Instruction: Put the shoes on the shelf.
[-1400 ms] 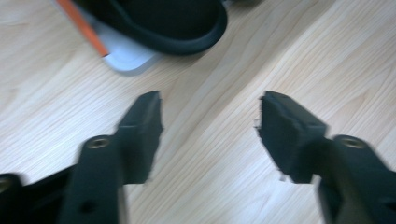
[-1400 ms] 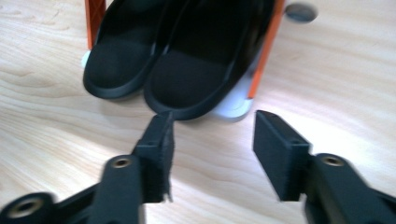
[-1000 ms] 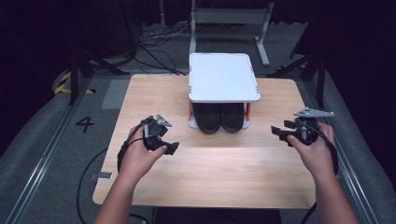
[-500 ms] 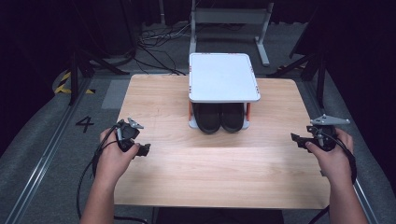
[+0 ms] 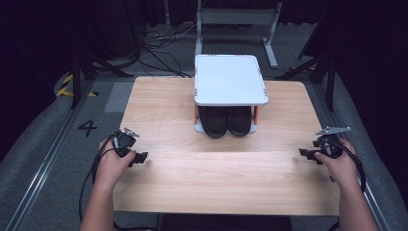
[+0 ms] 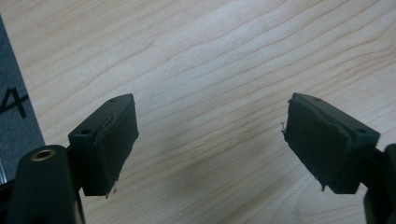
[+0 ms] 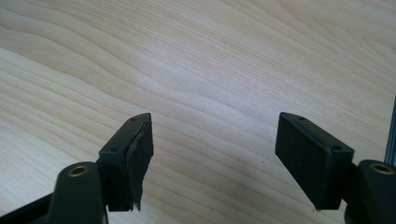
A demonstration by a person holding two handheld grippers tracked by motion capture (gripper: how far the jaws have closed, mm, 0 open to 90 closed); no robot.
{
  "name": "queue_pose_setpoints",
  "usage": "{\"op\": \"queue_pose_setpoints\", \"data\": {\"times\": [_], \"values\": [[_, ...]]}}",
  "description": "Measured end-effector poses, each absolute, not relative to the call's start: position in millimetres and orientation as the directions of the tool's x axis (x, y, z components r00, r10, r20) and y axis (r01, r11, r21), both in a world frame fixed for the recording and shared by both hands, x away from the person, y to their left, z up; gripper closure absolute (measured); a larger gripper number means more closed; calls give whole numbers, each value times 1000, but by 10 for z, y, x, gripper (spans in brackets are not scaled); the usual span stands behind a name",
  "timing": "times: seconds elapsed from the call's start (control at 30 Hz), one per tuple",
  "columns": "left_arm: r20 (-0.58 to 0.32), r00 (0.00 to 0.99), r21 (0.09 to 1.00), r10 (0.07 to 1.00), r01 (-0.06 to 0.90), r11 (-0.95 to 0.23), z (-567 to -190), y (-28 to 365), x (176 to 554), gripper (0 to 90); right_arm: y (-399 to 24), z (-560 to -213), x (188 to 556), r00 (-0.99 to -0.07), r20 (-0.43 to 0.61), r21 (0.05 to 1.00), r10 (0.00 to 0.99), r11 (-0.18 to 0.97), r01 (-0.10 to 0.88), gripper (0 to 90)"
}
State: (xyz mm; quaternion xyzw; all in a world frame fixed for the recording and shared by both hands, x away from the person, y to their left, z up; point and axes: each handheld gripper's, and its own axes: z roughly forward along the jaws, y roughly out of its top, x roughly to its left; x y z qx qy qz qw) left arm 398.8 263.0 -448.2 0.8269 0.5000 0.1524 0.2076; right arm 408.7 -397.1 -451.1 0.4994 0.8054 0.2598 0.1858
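At the table's (image 5: pixel 216 178) side edges, left tongs (image 5: pixel 139 158) and right tongs (image 5: pixel 304 154) spread wide, just opened, nothing between.

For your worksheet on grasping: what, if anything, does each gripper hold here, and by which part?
Nothing is held. The left gripper and right gripper both have open jaws with bare wooden table between them.
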Motion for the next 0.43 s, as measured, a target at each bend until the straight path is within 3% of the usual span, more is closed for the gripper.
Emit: {"op": "queue_pose_setpoints", "data": {"times": [0.17, 0.43], "values": [[-22, 413, 499, 911, 794, -348, -4595, 2669, 4018, 186, -3976, -4587, 4113, -409, -48, 623, 911, 347, 701, 276], [-12, 367, 567, 930, 769, -296, -4641, 2675, 4035, 177, -3980, -4734, 4163, -420, -28, 658, 907, 333, 676, 260]]}}
